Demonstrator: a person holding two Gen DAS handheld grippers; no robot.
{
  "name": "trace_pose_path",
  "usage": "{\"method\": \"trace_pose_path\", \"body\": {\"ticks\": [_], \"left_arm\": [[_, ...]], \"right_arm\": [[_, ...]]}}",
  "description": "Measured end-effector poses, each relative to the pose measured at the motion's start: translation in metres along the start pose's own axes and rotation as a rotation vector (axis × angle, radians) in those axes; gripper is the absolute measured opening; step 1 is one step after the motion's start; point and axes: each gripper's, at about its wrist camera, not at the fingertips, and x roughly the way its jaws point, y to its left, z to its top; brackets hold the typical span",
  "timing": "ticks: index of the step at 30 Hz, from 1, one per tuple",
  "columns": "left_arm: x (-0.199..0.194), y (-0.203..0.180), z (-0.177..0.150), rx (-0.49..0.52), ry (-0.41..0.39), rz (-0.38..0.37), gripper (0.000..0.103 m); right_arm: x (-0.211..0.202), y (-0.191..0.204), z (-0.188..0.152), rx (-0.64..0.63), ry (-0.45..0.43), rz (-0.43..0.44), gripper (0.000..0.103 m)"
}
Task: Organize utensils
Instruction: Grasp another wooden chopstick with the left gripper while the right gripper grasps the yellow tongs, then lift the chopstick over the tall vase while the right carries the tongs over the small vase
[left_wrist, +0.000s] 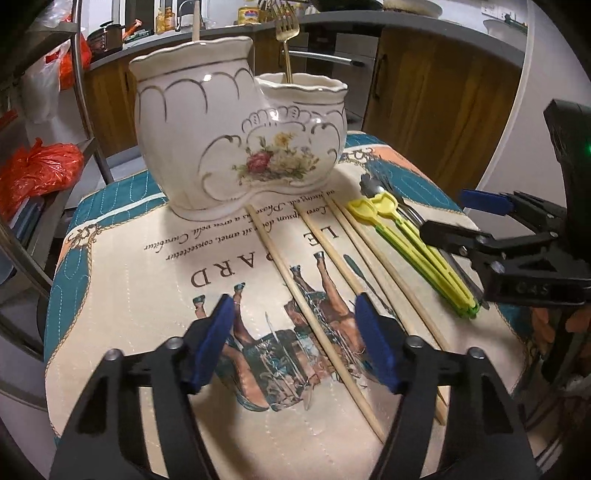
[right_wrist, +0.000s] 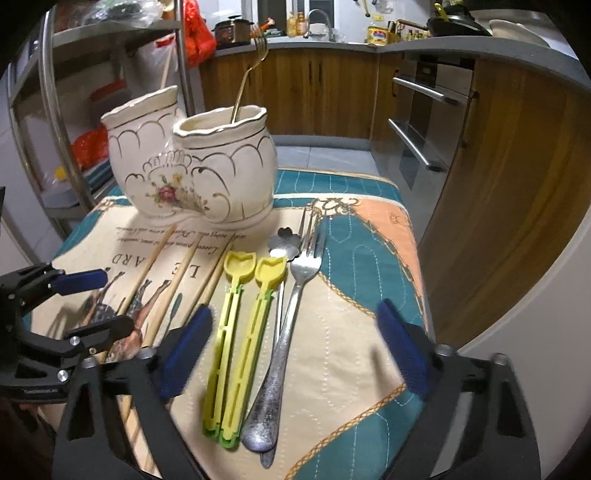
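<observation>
Holder (left_wrist: 236, 144): white ceramic, two joined cups, upper centre of the left view. A gold fork (left_wrist: 286, 40) stands in the lower cup and one chopstick (left_wrist: 196, 22) pokes from the taller one. I judge this is the sort in progress: forks one side, sticks the other.

Mat (left_wrist: 122, 295): printed cloth over the small table, filling the middle of both views. Everything unsorted lies flat on it, handles toward me, which I judge makes for easy pickup.

Loose chopsticks (left_wrist: 314, 295): at least three, fanned through the centre of the left view. One runs between the fingers of my left gripper (left_wrist: 295, 343), which hovers with fingers spread wide and holds nothing. It looks lined up for that stick.

Yellow spoons (right_wrist: 240, 325): two plastic ones, side by side, centre of the right view.

Steel fork (right_wrist: 291, 314): just right of them, lying over further steel pieces, one with a flower-shaped end (right_wrist: 284, 240).

Right gripper (right_wrist: 291, 350): fingers wide apart, empty, straddling the yellow and steel pieces from above.

Hard to make out: how many steel items are stacked, since their handles overlap. The insides of both cups are hidden by the rims. The near ends of the sticks are cut off behind my left gripper, so I cannot tell their exact count.
</observation>
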Motion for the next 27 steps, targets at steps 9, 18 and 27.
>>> {"method": "trace_pose_path", "body": {"ticks": [9,18,27], "left_arm": [[0.002,0.001,0.0,0.024,0.009,0.013,0.044],[0.0,0.011,0.004,0.045,0.026,-0.007,0.02],[-0.005,0.021,0.004,0.093,0.06,-0.005,0.013]], "right_arm": [[0.008,0.012,0.004,-0.018,0.052,0.081,0.03],[0.016,0.014,0.007,-0.006,0.091,0.099,0.017],[0.026,0.012,0.008,0.0,0.126,0.099,0.014]]}}
